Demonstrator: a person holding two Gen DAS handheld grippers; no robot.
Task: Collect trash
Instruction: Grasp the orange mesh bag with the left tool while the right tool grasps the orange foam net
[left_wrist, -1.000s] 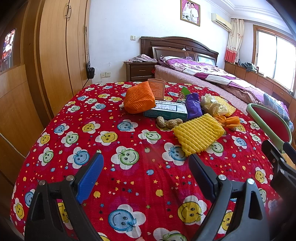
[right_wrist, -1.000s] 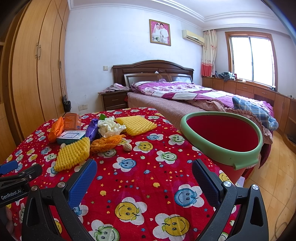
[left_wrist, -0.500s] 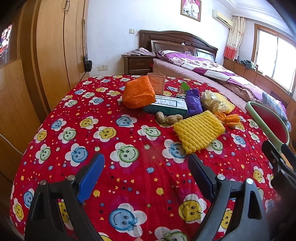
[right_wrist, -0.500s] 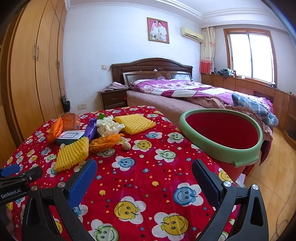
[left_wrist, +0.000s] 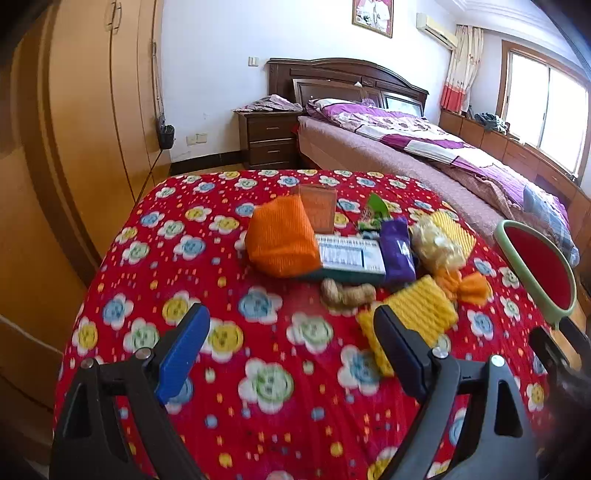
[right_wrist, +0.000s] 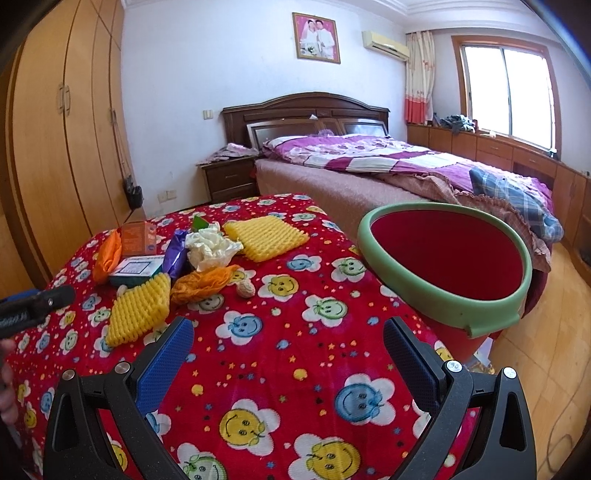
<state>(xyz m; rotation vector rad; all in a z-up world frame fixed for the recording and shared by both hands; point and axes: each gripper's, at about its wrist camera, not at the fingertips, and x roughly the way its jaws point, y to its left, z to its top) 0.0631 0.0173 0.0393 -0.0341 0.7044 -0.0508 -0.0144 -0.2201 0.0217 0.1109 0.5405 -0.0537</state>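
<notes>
- Trash heaped mid-frame in the left wrist view, on a worktop (left_wrist: 122, 280) under a red smiley-flower cloth: orange foam net (left_wrist: 280, 242), orange carton (left_wrist: 318, 206) behind it, teal-edged box (left_wrist: 349, 258) flat beside the net, purple wrapper (left_wrist: 397, 251) to the right of the box.
- Peanuts (left_wrist: 347, 291) just below the box; yellow foam net (left_wrist: 413, 317) at lower right of the heap, partly behind the left tool's right finger.
- Crumpled pale wrapper (left_wrist: 434, 245), second yellow foam net (right_wrist: 266, 238) and crumpled orange net (left_wrist: 465, 286) toward the right edge of the heap.
- Single peanut (right_wrist: 245, 288) lying apart, mid-frame in the right wrist view.
- Red bin with green rim (right_wrist: 439, 299) at right of frame, beside the worktop edge.
- Left tool (left_wrist: 291, 354) at bottom of frame, released, jaws spread wide above the cloth, grasping nothing.
- Right tool (right_wrist: 288, 358) at bottom of its frame, likewise released and empty, well apart from the heap.
- Bed (right_wrist: 369, 162) and wardrobe (right_wrist: 55, 140) behind.
</notes>
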